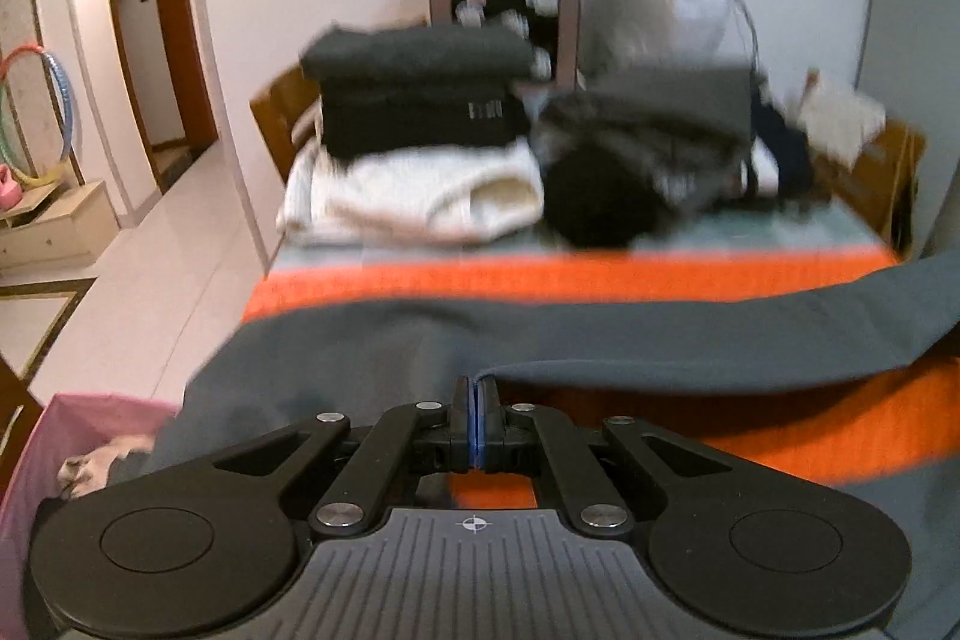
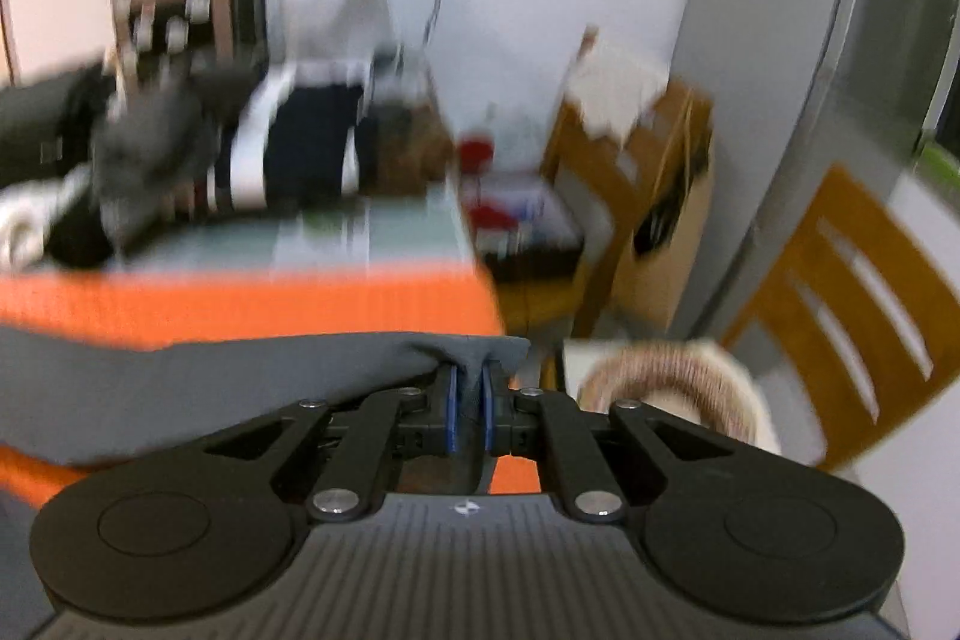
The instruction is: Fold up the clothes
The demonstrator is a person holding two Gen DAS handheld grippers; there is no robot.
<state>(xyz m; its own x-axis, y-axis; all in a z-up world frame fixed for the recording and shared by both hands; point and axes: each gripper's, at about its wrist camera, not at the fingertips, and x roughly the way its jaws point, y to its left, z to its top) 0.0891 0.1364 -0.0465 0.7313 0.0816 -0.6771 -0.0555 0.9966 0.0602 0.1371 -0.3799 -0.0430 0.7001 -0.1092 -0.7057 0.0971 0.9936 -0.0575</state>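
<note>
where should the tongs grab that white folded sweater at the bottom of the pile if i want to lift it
Judging from the left wrist view, grip the white sweater at its rolled fold on the near right end, coming in low from the front. That edge bulges thick and juts out past the dark folded clothes stacked on top, which still weigh the rest down.

Lots of colour going on here. The grey garment (image 1: 540,340) is plain slate grey, no pattern, spread over an orange cloth (image 1: 540,277) that's solid bright orange. Behind it, a cream-white knit (image 1: 414,196) is stacked under a black folded top (image 1: 414,118) with a small pale print, and a dark charcoal piece (image 1: 420,52) on top of that. A pink basket (image 1: 72,418) is seen lower left. The hoop (image 1: 54,82) is banded red, blue, green and yellow. The chair (image 2: 852,280) is honey-brown wood.
</note>
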